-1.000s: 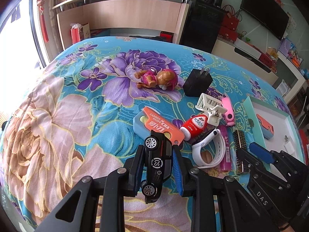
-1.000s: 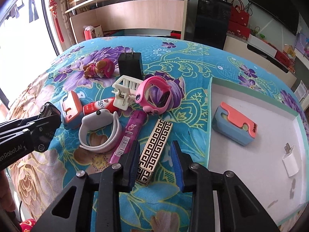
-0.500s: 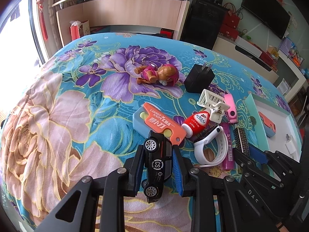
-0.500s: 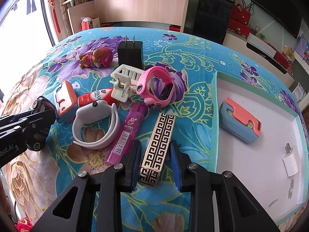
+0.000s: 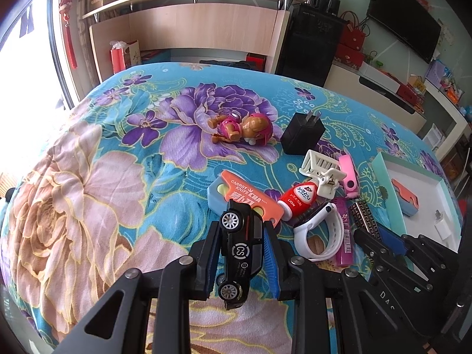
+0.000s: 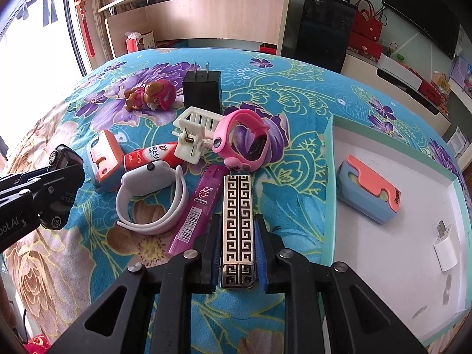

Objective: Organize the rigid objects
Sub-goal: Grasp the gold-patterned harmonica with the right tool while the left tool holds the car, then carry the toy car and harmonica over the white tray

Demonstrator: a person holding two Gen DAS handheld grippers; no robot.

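Both hand-held grippers loaded: toy car on my left, patterned lighter on my right.

My left hand-held gripper (image 5: 240, 253) is clamped on the black toy car (image 5: 240, 246), its nose tilted up above the floral bedspread (image 5: 88, 191), just in front of the orange carrot knife (image 5: 244, 199). My right hand-held gripper (image 6: 237, 253) has its blue pads pressed to both sides of the black-and-silver patterned lighter (image 6: 237, 227), which I see lying flat on the bedspread, beside the purple lighter (image 6: 196, 211). The white watch (image 6: 150, 197), red tube (image 6: 153, 156), white clip (image 6: 196, 135) and pink watch (image 6: 243, 138) crowd together beyond it, with the black charger (image 6: 202, 90) and pup figure (image 6: 150, 94) farther back. To my right sits the teal tray (image 6: 329, 177), holding another carrot knife (image 6: 371, 190) and a white plug (image 6: 445, 249).
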